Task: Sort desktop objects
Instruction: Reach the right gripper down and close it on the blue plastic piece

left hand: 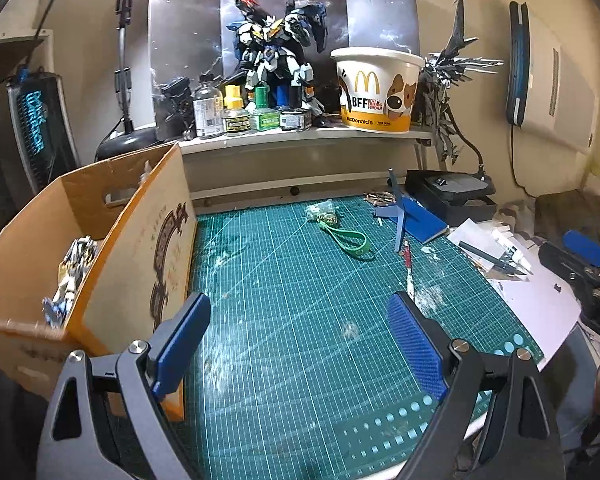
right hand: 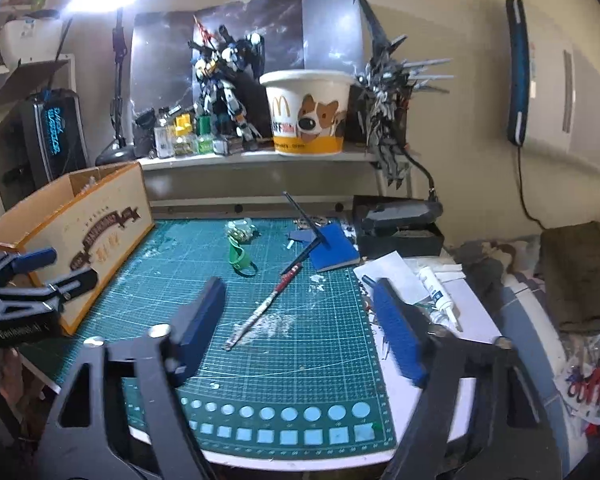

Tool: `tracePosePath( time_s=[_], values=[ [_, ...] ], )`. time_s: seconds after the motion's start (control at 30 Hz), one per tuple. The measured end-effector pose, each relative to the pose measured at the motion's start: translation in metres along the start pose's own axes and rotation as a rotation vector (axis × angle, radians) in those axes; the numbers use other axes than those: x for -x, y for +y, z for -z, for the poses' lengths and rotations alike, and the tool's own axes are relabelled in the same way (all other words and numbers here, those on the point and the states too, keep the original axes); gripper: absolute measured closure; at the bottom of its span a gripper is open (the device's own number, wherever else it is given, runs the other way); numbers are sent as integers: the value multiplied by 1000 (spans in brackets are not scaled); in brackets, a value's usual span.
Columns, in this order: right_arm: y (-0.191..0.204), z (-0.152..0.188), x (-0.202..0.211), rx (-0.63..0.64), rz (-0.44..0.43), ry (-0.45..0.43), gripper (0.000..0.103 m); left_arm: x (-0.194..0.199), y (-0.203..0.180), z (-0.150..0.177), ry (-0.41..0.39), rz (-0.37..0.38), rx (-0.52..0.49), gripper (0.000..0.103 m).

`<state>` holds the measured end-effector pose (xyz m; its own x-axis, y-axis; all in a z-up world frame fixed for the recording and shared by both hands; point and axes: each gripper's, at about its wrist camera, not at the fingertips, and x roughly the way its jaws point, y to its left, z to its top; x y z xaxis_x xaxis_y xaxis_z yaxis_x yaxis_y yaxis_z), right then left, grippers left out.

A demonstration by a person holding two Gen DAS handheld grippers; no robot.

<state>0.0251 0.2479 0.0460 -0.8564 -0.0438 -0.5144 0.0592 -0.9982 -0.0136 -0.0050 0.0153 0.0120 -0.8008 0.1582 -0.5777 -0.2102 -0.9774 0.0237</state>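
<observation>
My left gripper (left hand: 298,304) hangs open over the green cutting mat (left hand: 300,280), nothing between its blue pads, beside the cardboard box (left hand: 140,240) that holds model parts (left hand: 70,276). My right gripper (right hand: 298,286) is open low over the mat (right hand: 300,360). A red-and-white pen (right hand: 260,312) lies on the mat ahead of its fingers, untouched. Farther back lie a green strap (right hand: 240,262), a small bag of parts (right hand: 240,230), a dark stand (right hand: 308,224) and a blue pad (right hand: 336,252). The strap (left hand: 346,240) and pen (left hand: 409,268) also show in the left wrist view.
A shelf (left hand: 300,138) at the back carries bottles, a robot model and a paper bucket (left hand: 376,92). A black case (right hand: 400,224) stands at back right. Paper, a white tube (right hand: 436,292) and clutter lie right of the mat. The box (right hand: 100,220) walls off the left side.
</observation>
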Motion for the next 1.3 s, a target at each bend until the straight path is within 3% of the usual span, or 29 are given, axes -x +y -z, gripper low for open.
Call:
tracePosePath(
  time_s=[0.13,0.5,0.7,0.8,0.83,0.87,1.03,1.13,1.3],
  values=[
    [-9,-4,-30,16,-13,38,54,-30,3,-15,4,25,-22,12],
    [-5,-69,-163,154,-115,86,55,-104,4,-49,50,4,-41,12],
    [17,-81,-238,298,-90,130,57,-134,3,-54,87,-12,-35,12],
    [20,-77,-263,331,-45,164,72,-151,1,-58,108,-17,-26,12],
    [21,-76,-271,342,-30,176,81,-157,0,-60,113,-14,-21,12],
    [19,-74,-274,328,-25,181,89,-163,-1,-62,120,-10,-16,12],
    [-1,-72,-273,216,-44,167,95,-195,-8,-72,150,14,0,12],
    [-17,-74,-259,120,-83,78,96,-220,-17,-80,164,14,-14,12],
    [-27,-68,-256,86,-96,62,96,-258,-26,-85,214,23,9,12]
  ],
)
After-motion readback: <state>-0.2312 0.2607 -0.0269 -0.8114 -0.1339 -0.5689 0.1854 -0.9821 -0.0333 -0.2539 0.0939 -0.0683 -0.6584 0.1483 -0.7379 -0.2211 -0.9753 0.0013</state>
